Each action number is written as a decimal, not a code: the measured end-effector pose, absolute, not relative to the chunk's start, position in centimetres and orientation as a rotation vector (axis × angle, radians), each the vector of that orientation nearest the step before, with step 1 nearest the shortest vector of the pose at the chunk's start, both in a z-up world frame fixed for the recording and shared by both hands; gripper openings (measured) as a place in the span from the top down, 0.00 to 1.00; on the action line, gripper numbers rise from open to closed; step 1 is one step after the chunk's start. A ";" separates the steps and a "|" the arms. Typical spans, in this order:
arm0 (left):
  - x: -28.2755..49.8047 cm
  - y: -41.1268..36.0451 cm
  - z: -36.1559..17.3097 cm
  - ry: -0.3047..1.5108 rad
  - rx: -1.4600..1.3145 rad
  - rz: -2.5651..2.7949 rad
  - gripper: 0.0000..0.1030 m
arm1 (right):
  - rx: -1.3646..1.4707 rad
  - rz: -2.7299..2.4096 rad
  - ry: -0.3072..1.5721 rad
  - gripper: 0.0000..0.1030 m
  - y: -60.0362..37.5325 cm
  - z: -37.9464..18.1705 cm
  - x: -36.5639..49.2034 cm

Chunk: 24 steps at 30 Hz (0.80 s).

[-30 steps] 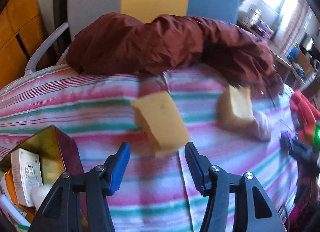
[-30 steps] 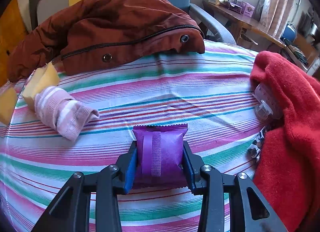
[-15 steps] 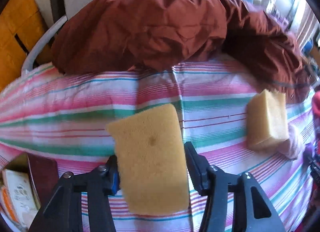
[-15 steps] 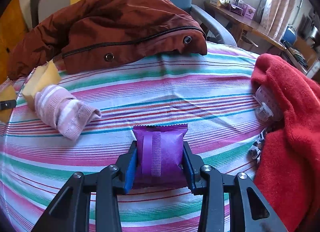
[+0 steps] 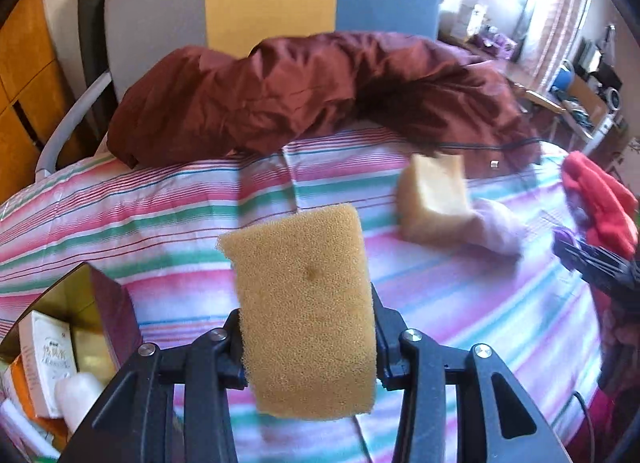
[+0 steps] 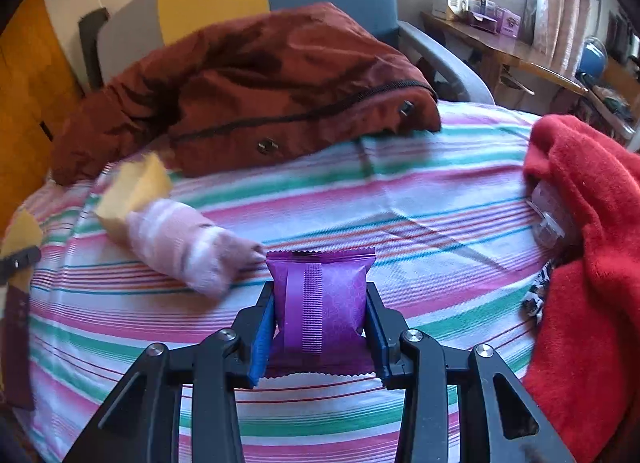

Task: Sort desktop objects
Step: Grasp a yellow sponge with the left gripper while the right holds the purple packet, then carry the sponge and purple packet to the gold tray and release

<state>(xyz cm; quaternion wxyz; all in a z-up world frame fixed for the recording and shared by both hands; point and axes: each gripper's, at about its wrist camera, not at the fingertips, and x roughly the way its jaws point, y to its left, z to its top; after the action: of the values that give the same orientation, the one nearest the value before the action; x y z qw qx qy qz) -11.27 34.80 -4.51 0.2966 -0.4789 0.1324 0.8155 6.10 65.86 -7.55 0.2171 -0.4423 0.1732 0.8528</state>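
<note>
The sorting is looking only partly done, judging by how things are lying: a dark red box with a gold lining (image 5: 108,303) at the near left edge of the striped cloth-covered table (image 5: 160,223) is already holding a white carton (image 5: 46,355) and a white bottle (image 5: 78,395), while several things are lying loose on the cloth. The left tool (image 5: 308,339) is carrying a yellow rectangular foam sponge (image 5: 304,311); its jaws are closing on the sponge's two long sides, and the sponge is standing up between them, clear of the cloth. The right tool (image 6: 320,323) is gripping a purple crimped foil sachet (image 6: 320,303), with the blue pads pressing on both its sides. Left to sort, as far as can be seen, are a second yellow sponge block (image 5: 434,199) and, touching it, a rolled pink striped sock (image 6: 188,243), a crumpled maroon jacket (image 6: 248,103) along the far edge, a red fleece cloth (image 6: 588,263) at the right, and a small clear plastic container (image 6: 552,215) tucked against the fleece. Both tools are pointing steeply downward at the table; the left one is sitting just right of the box, and the right one is sitting near the middle, between sock and fleece. The hands holding them are out of view.
</note>
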 end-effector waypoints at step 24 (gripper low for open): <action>-5.3 24.0 1.0 0.287 -1.061 2.381 0.58 | -1.227 2.623 0.420 0.60 52.6 -3.1 4.0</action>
<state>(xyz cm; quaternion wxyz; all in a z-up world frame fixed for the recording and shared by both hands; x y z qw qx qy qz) -5.27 24.01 1.04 0.2566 -0.3911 0.1057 0.8775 3.96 52.62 -3.06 0.1075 -0.4170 0.1426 0.8912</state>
